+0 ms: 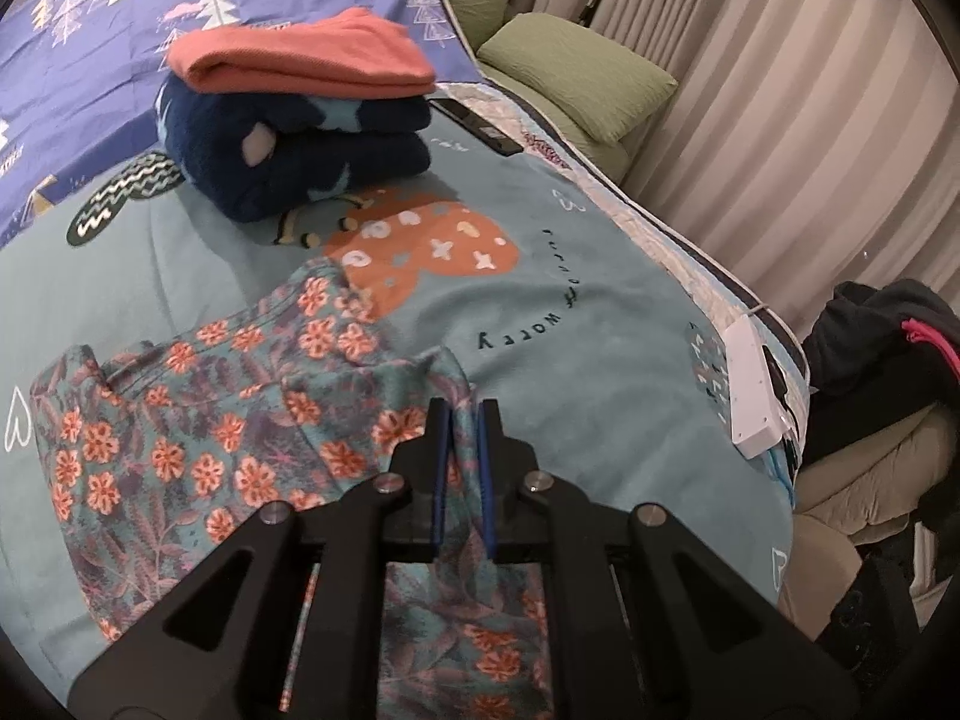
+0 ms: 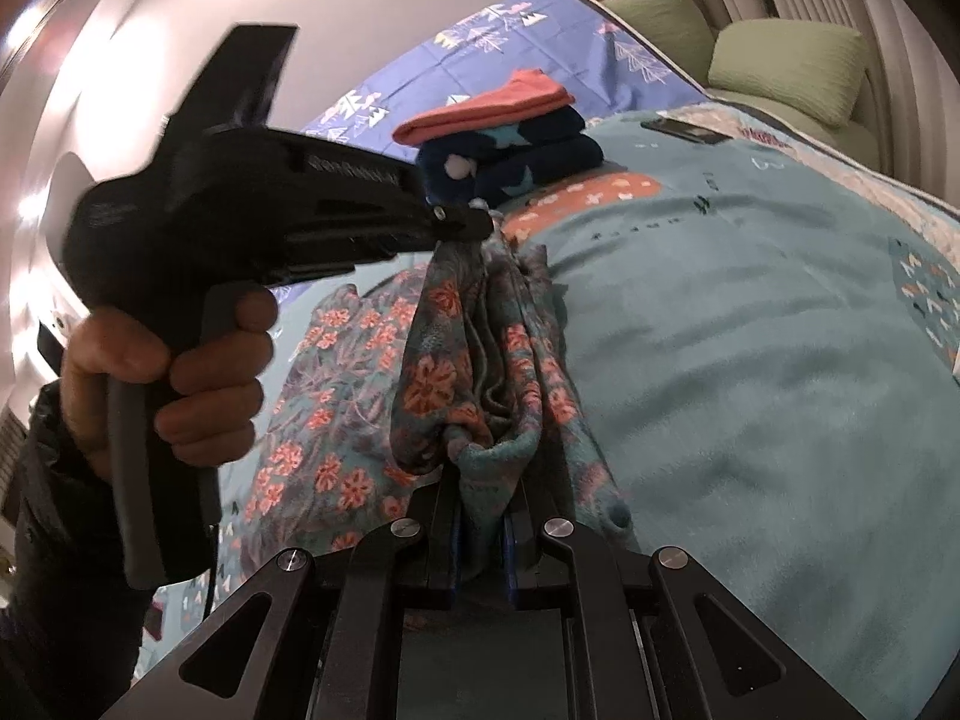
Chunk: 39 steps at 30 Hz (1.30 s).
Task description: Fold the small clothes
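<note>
The floral garment (image 1: 198,420) — teal cloth with orange flowers — is the piece in work now. Part of it lies spread on the teal blanket (image 1: 600,360), and one edge is lifted between the two grippers. The left gripper (image 1: 463,408) is closed narrow on a fold of this cloth, and the right gripper (image 2: 483,516) is also closed narrow on a bunched edge of it. In the right wrist view the left gripper (image 2: 474,227) hangs above the bed with the cloth falling from its tip, held by a hand (image 2: 174,372) in a dark sleeve.

I judge the task is partly done: behind the garment a folded dark blue fleece piece (image 1: 300,156) sits on the blanket with a folded coral piece (image 1: 300,54) on top — a neat stack of two. The floral garment is not yet folded flat; it must be laid, doubled and probably added to the stack.

The surface is a bed with a purple sheet with tree prints (image 1: 90,0) further back. A dark phone-like object (image 1: 477,126) lies near the stack, and a white power strip (image 1: 756,384) rests at the bed's edge. Beyond are green pillows (image 1: 576,72), beige curtains (image 1: 810,120) and dark clothing (image 1: 882,336) on a chair.
</note>
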{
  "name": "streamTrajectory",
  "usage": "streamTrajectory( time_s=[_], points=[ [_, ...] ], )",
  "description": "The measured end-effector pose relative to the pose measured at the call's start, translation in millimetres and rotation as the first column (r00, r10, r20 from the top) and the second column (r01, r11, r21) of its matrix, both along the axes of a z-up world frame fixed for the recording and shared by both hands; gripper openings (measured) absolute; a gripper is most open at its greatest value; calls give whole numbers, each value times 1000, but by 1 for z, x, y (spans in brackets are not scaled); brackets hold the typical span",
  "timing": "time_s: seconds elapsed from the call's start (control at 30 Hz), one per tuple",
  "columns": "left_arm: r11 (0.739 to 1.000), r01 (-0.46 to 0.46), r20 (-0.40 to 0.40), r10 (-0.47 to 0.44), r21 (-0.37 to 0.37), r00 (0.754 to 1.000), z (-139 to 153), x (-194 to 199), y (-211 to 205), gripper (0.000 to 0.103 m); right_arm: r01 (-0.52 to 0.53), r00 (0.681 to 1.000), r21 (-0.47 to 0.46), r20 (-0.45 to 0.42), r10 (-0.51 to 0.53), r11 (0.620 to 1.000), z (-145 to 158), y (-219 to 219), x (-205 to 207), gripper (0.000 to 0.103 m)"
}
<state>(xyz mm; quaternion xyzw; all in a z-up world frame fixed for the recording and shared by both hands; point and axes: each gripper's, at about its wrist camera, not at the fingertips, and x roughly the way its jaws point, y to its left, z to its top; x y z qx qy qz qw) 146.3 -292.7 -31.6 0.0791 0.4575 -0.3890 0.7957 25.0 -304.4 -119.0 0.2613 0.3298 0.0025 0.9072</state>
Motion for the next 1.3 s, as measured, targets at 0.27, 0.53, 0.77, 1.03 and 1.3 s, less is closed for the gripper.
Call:
streamTrajectory(
  time_s=[0.27, 0.53, 0.77, 1.03, 1.3],
  points=[
    [1000, 13, 51, -13, 8, 999, 10, -19, 16, 9, -10, 1000, 17, -9, 10, 1000, -4, -4, -2, 9],
    [999, -10, 61, 7, 48, 998, 2, -65, 90, 15, -5, 999, 79, -35, 8, 997, -15, -25, -15, 6],
    [992, -39, 81, 29, 123, 996, -17, -114, 138, 27, -12, 999, 89, -49, 16, 996, -11, -30, -22, 6],
    [984, -99, 147, 77, 146, 986, -24, -142, 160, 52, -18, 999, -34, -42, 17, 999, 11, -29, -38, 19],
    [976, -118, 199, 82, 181, 977, -43, -155, 162, 61, -131, 991, -209, -23, 129, 969, 28, -3, -16, 46]
  ],
)
